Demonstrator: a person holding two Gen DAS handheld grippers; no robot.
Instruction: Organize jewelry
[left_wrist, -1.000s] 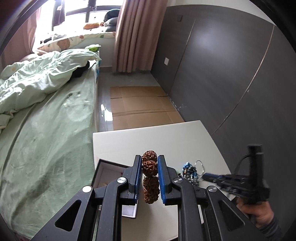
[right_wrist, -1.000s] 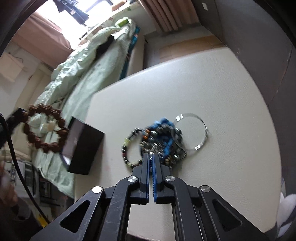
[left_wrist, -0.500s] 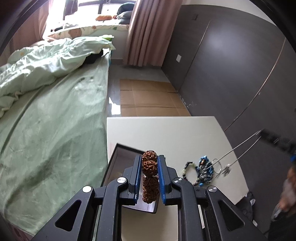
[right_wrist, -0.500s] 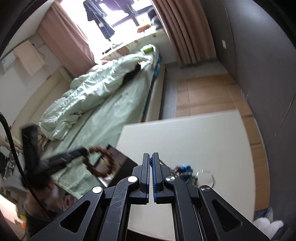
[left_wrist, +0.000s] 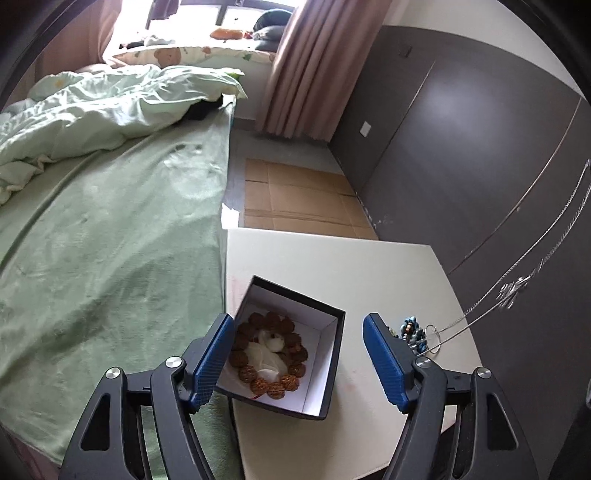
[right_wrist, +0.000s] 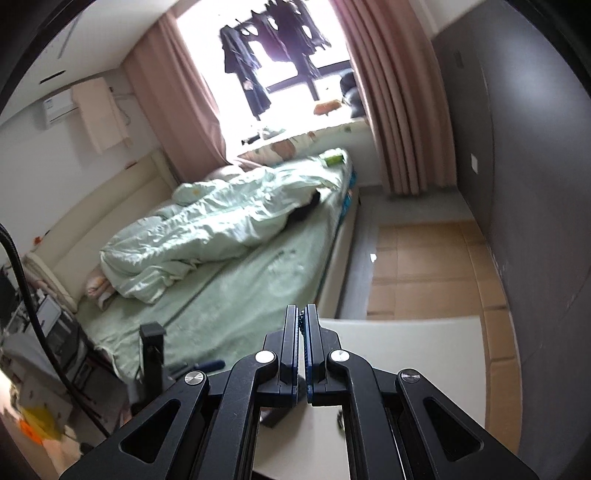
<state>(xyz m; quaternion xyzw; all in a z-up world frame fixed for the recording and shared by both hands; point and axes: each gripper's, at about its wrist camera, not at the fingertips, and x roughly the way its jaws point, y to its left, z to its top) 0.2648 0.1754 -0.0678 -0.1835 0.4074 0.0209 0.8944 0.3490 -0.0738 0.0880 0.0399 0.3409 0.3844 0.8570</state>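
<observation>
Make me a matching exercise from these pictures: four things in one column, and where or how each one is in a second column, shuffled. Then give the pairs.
Things
1. brown bead bracelet
2. silver chain
3. left gripper
4. black box

States
A. standing open on the white table
B. stretched taut up from the jewelry pile toward the right
C. lying in a ring inside the box
D. jaws apart, nothing between the pads

Pairs: 1-C, 2-B, 3-D, 4-A
</observation>
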